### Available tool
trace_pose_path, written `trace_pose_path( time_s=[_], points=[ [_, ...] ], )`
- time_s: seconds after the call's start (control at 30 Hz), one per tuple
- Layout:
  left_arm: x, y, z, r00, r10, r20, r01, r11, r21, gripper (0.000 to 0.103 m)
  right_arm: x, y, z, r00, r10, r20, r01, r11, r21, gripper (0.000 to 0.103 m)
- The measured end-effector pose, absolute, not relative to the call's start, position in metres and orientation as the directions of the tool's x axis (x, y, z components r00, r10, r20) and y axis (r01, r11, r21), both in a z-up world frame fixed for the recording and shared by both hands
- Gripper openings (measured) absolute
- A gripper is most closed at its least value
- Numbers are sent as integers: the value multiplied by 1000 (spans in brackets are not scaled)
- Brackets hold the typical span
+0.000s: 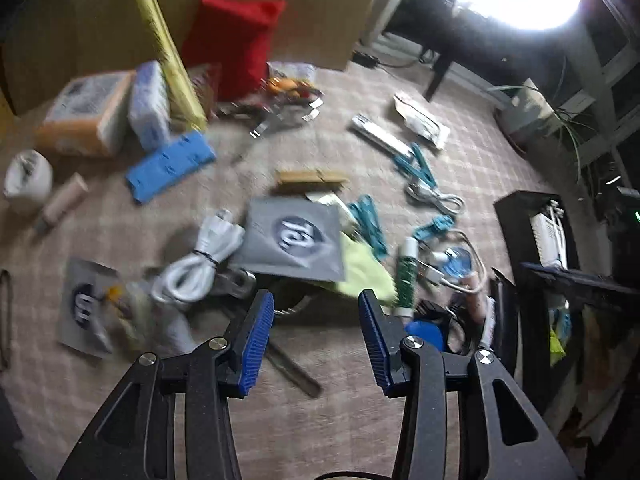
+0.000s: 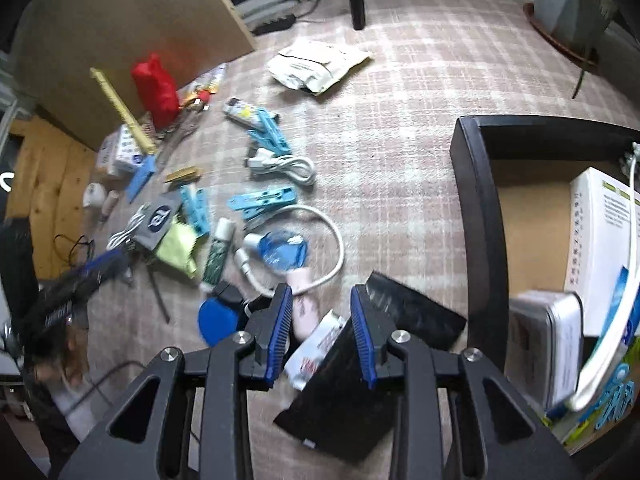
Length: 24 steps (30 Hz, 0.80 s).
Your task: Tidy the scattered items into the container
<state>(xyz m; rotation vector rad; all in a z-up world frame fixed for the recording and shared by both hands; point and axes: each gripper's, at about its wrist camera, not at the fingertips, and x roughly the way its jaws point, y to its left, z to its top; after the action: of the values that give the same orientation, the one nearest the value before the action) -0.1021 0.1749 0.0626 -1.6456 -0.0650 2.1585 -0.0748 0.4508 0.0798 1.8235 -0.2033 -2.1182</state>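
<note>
**Ann:** Scattered items all over the pink plaid carpet (image 2: 400, 128), and the black-rimmed open container (image 2: 476, 208) sits at the right edge with white boxes already inside. Some of the sorting looks done, most of it not.

**Ben:** Right hand-held gripper (image 2: 318, 336) first: jaws parted, nothing between the blue pads. It hangs low over a flat black pouch (image 2: 416, 312) and a small white printed packet (image 2: 320, 344), both just beside the container's near wall.

**Ann:** I'd call this an approach to a pick. The pouch lies flat, so the next move likely calls for dropping lower and catching an edge, then a short carry right.

**Ben:** Left hand-held gripper (image 1: 316, 340), also wide open and empty. It points down and forward at the heap: a grey square sachet with a round logo (image 1: 294, 240), a coiled white cable (image 1: 200, 268), a pale yellow-green cloth (image 1: 364, 276).

**Ann:** The picture is blurred there, so it's likely on the move.

**Ben:** Turquoise plastic clothes pegs (image 2: 262, 200) lie mid-carpet, well apart from the container. Plenty left.
</note>
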Motion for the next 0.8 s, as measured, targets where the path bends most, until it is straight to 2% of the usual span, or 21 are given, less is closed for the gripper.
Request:
trace_pose_path(
  time_s=[0.1, 0.27, 0.33, 0.4, 0.63, 0.67, 0.73, 0.8],
  points=[
    [-107, 176, 56, -199, 363, -911, -262, -915, -307, 43, -83, 446, 72, -110, -317, -942, 168, -940, 297, 30],
    [-108, 186, 49, -150, 444, -883, -205, -888, -411, 43, -92, 443, 64, -101, -299, -949, 170, -945, 279, 30],
    [-106, 201, 44, -128, 443, -887, -214, -886, -411, 44, -96, 442, 61, -102, -287, -952, 167, -949, 268, 30],
    [-107, 212, 35, -117, 426, -897, -199, -895, -399, 51, -100, 440, 58, -101, -280, -955, 164, -951, 262, 30],
    [-114, 226, 18, -109, 440, -891, -122, -896, -428, 49, -114, 432, 48, -94, -261, -961, 159, -957, 245, 30],
    [-115, 226, 18, -111, 442, -890, -117, -895, -430, 47, -115, 431, 46, -86, -255, -963, 155, -958, 240, 30],
    [-117, 224, 20, -126, 446, -886, -114, -894, -434, 35, -117, 431, 43, -71, -261, -963, 149, -957, 248, 30],
    [-116, 224, 20, -127, 445, -887, -113, -895, -432, 17, -117, 430, 42, -62, -263, -963, 150, -956, 252, 30]
  ],
)
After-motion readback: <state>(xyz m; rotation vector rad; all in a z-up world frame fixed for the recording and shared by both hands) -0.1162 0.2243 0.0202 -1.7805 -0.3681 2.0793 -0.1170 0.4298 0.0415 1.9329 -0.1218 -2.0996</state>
